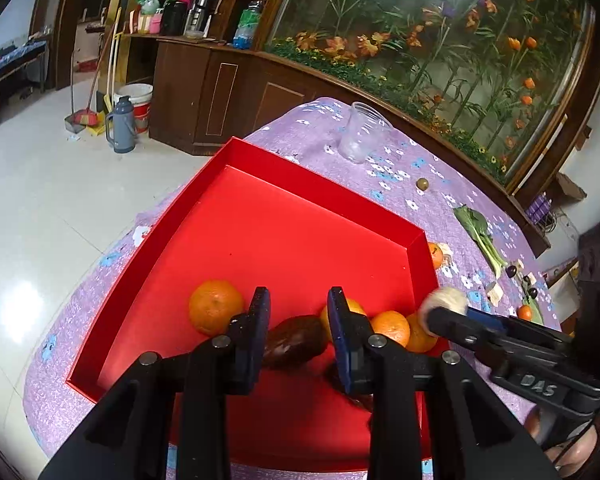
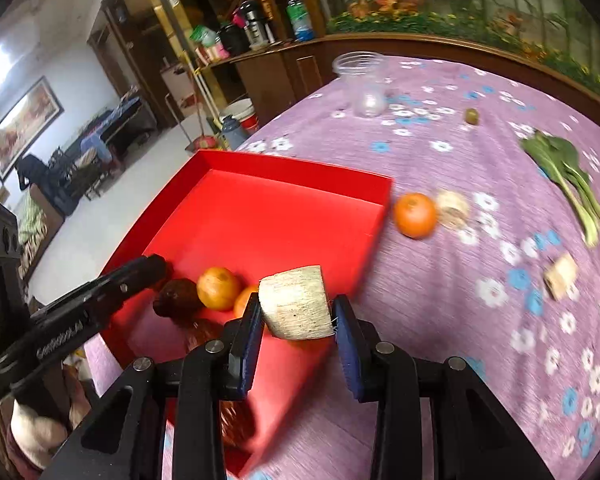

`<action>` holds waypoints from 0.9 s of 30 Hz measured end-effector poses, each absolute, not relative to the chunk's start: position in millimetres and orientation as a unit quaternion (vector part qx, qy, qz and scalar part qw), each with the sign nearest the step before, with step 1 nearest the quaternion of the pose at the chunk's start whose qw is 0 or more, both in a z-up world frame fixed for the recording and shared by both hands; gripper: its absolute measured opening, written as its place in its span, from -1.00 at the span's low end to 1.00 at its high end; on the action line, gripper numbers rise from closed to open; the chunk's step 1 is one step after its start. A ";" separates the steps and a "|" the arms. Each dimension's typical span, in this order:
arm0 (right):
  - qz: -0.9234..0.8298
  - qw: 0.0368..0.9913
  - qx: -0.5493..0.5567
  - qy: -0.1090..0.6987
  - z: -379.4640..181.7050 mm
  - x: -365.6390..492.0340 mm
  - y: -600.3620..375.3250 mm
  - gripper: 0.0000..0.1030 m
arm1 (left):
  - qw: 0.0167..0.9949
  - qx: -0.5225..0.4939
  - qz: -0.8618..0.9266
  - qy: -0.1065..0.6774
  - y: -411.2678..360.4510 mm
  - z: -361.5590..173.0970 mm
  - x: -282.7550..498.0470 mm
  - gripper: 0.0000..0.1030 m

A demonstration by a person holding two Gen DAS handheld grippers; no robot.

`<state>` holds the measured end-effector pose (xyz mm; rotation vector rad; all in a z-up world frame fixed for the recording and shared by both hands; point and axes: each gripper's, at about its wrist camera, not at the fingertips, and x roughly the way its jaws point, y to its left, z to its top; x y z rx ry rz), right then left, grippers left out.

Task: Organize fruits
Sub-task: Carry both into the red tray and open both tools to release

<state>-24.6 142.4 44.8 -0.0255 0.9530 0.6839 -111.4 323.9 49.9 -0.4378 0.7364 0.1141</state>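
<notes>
My right hand-held gripper (image 2: 296, 316) pinches a pale cut chunk (image 2: 294, 306) over the near right edge of the red tray (image 2: 284, 184). My left hand-held gripper (image 1: 298, 312) hangs spread over the tray's near end, above a dark brown fruit (image 1: 296, 340), holding nothing. Oranges (image 1: 216, 306) lie around that fruit inside the tray. Beyond the tray wall, another orange (image 2: 415, 215) sits on the purple flowered tabletop (image 2: 440, 280), with a leafy green (image 2: 564, 172) and a clear plastic cup (image 2: 362, 84) farther off.
</notes>
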 end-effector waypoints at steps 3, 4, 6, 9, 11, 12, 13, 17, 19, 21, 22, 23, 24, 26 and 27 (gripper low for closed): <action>0.322 0.833 -0.031 0.449 41.3 -20.2 162.1 -0.25 | 0.908 -0.224 0.057 0.349 331.4 52.2 -115.8 -0.39; 0.321 0.834 -0.037 0.447 40.2 -19.0 167.4 -0.25 | 0.908 -0.229 0.057 0.347 333.4 53.4 -116.7 -0.35; 0.320 0.835 -0.041 0.446 38.5 -14.6 173.1 -0.24 | 0.908 -0.237 0.059 0.342 337.3 55.8 -119.5 -0.13; 0.327 0.833 -0.040 0.445 37.6 -9.7 180.1 -0.23 | 0.907 -0.247 0.058 0.336 342.2 57.5 -122.6 -0.06; 0.329 0.833 -0.042 0.443 37.6 -8.1 184.2 -0.22 | 0.905 -0.254 0.056 0.335 344.6 57.5 -123.5 -0.04; 0.329 0.833 -0.043 0.442 37.8 -8.9 185.5 -0.21 | 0.905 -0.257 0.055 0.336 345.3 57.3 -124.0 -0.03; 0.330 0.834 -0.045 0.441 38.4 -9.7 185.6 -0.20 | 0.904 -0.258 0.055 0.336 346.2 57.6 -124.6 -0.03; 0.327 0.838 -0.038 0.435 45.2 -16.0 177.3 -0.04 | 0.903 -0.261 0.055 0.336 345.8 58.3 -124.8 0.06; 0.324 0.840 -0.028 0.435 47.1 -18.0 168.7 -0.01 | 0.903 -0.260 0.054 0.337 345.8 58.1 -124.7 0.08; 0.320 0.841 -0.021 0.435 47.0 -19.6 158.0 -0.01 | 0.903 -0.258 0.050 0.339 341.2 58.8 -123.4 0.11; 0.319 0.842 -0.019 0.435 47.3 -20.3 154.0 -0.01 | 0.903 -0.256 0.048 0.340 339.3 59.6 -122.9 0.12; 0.316 0.843 -0.016 0.436 47.2 -21.6 148.4 -0.01 | 0.904 -0.254 0.046 0.341 336.8 60.2 -122.4 0.12; 0.314 0.843 -0.013 0.436 47.4 -23.5 143.7 -0.01 | 0.904 -0.252 0.043 0.342 333.5 61.3 -121.9 0.13; 0.309 0.844 -0.002 0.438 47.3 -27.8 132.2 0.00 | 0.905 -0.245 0.036 0.345 325.8 64.1 -121.3 0.15; 0.307 0.845 0.004 0.439 46.9 -29.9 125.4 0.00 | 0.906 -0.242 0.034 0.345 322.5 65.4 -121.3 0.15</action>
